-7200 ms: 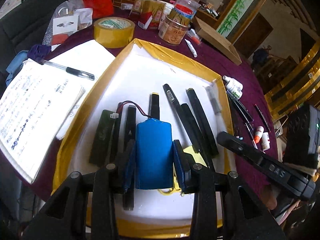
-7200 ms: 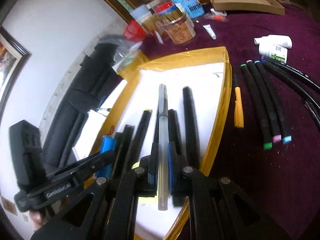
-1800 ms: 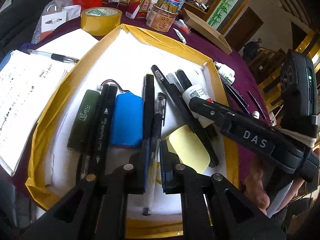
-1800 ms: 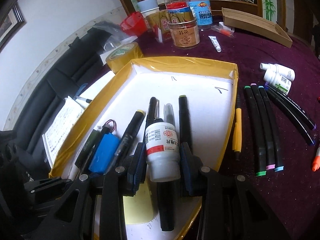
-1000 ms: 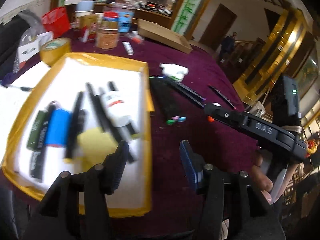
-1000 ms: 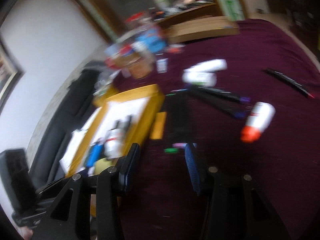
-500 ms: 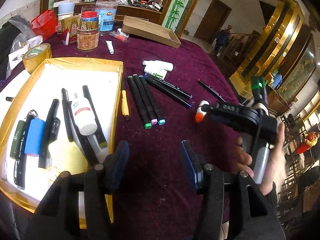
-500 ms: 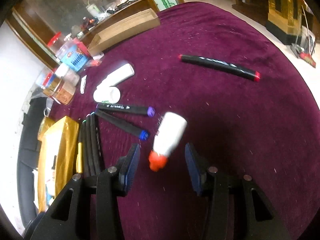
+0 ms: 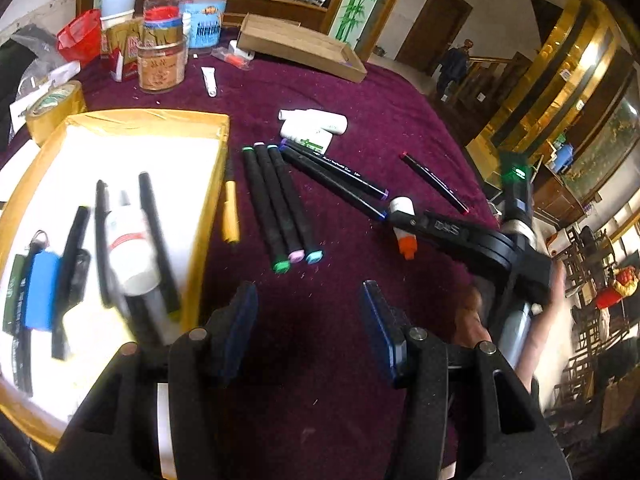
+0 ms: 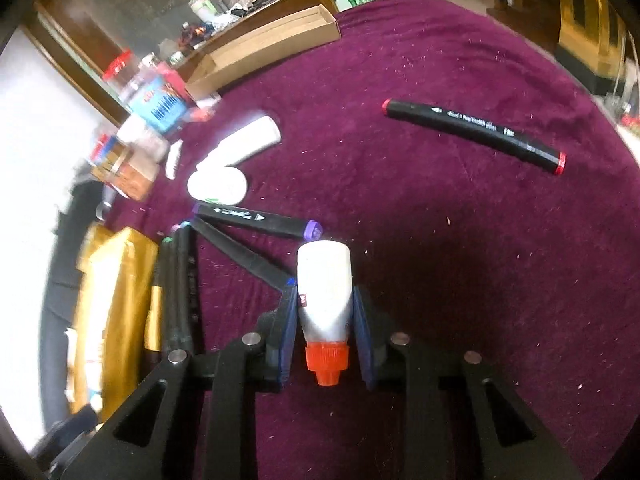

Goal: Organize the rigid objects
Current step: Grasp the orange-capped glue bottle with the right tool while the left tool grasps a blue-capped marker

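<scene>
A small white bottle with an orange cap [image 10: 324, 276] lies on the purple tablecloth, cap toward the camera. My right gripper [image 10: 325, 294] is closing on it, and both blue pads touch its sides. From the left wrist the same bottle [image 9: 404, 210] shows under the right gripper [image 9: 400, 222]. My left gripper [image 9: 308, 300] hangs open over bare cloth with nothing between its fingers. The yellow-rimmed tray [image 9: 160, 116] at left holds a white bottle [image 9: 128, 240], a blue battery [image 9: 40, 288] and several black pens.
On the cloth lie three black markers [image 9: 280, 200], a yellow pen [image 9: 231, 212], two crossed markers [image 9: 332, 172], a red-tipped marker [image 10: 472, 132] and two white bottles [image 9: 312, 128]. Jars, a tape roll [image 9: 56, 108] and a cardboard box [image 9: 300, 46] stand behind.
The right gripper has come down around the orange-capped bottle and its jaws have narrowed onto it. The left gripper has drifted a little over the cloth, still open.
</scene>
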`<state>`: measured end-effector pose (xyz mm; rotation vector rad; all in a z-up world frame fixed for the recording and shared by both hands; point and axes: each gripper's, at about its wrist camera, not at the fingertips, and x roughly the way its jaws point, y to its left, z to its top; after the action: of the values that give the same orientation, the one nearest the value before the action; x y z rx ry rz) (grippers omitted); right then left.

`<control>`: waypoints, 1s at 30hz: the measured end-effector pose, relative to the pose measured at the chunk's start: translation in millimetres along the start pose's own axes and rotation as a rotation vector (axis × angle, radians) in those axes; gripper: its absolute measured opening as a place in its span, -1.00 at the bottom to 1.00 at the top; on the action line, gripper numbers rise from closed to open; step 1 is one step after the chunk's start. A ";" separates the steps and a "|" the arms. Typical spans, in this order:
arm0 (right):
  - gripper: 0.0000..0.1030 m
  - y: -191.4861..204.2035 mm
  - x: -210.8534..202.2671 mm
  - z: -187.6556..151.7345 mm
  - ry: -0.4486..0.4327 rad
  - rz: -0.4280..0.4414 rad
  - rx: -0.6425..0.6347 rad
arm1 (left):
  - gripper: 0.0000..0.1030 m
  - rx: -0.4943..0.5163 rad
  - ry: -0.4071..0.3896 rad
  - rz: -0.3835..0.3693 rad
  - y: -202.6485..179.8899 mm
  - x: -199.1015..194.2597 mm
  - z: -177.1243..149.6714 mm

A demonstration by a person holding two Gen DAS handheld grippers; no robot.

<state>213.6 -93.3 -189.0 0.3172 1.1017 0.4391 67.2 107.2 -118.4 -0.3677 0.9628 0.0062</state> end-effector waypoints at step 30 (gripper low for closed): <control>-0.54 -36.9 -20.0 9.5 -0.091 0.051 0.172 | -0.62 -0.014 0.139 0.303 -63.1 138.0 61.6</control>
<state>221.4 -135.5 -186.2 0.5123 1.0456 0.3718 206.5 45.4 -178.3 -0.2344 1.1491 0.2659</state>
